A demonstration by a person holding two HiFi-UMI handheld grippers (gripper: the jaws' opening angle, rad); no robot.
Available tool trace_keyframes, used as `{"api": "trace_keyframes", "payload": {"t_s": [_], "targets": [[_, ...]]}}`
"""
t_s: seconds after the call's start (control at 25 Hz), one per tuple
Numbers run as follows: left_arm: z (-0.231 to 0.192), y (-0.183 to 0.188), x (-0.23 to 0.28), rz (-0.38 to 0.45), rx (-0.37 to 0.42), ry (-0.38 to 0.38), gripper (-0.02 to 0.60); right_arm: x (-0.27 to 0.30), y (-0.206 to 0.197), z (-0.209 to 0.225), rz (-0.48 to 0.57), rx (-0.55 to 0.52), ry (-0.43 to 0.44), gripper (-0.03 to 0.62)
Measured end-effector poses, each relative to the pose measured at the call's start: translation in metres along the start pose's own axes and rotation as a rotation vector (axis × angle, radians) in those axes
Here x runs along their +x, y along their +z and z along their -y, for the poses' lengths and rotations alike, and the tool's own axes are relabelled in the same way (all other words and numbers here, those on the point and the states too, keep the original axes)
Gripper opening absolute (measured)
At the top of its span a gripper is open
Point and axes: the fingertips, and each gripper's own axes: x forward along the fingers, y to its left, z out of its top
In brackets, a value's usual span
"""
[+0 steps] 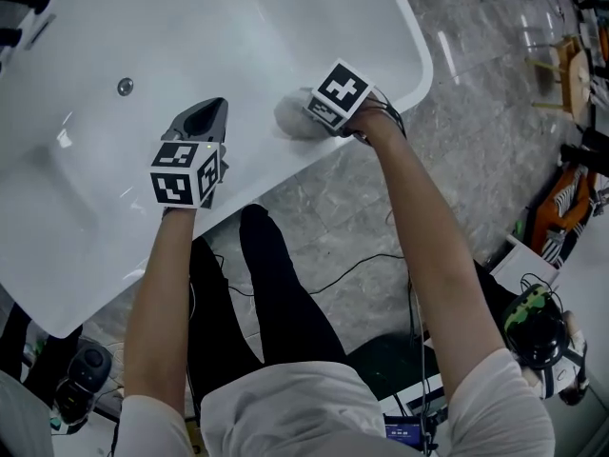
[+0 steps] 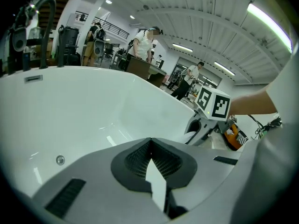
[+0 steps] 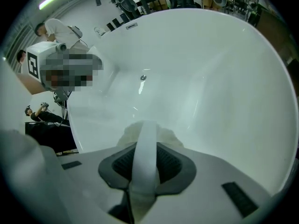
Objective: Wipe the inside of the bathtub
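The white bathtub fills the upper left of the head view, with its round drain on the bottom. My right gripper reaches over the near rim and is shut on a pale grey cloth that is pressed against the tub's inner wall. In the right gripper view the cloth bunches just past the jaws, and a white strip of it runs back between them. My left gripper hangs over the tub's inside, left of the cloth, shut with nothing in it. Its jaws meet in the left gripper view.
A dark faucet stands at the tub's far end. Several people stand in the workshop beyond. On the grey marble floor lie black cables and orange gear at the right. The person's legs stand against the tub's near side.
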Motion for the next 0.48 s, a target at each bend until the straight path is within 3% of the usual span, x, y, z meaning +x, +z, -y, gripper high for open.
{"api": "trace_keyframes", "payload": {"t_s": [0.48], "targets": [[-0.044, -0.040, -0.055, -0.015, -0.024, 0.037, 0.005, 0.023, 0.037, -0.072, 0.027, 0.016, 0.034, 0.095]]}}
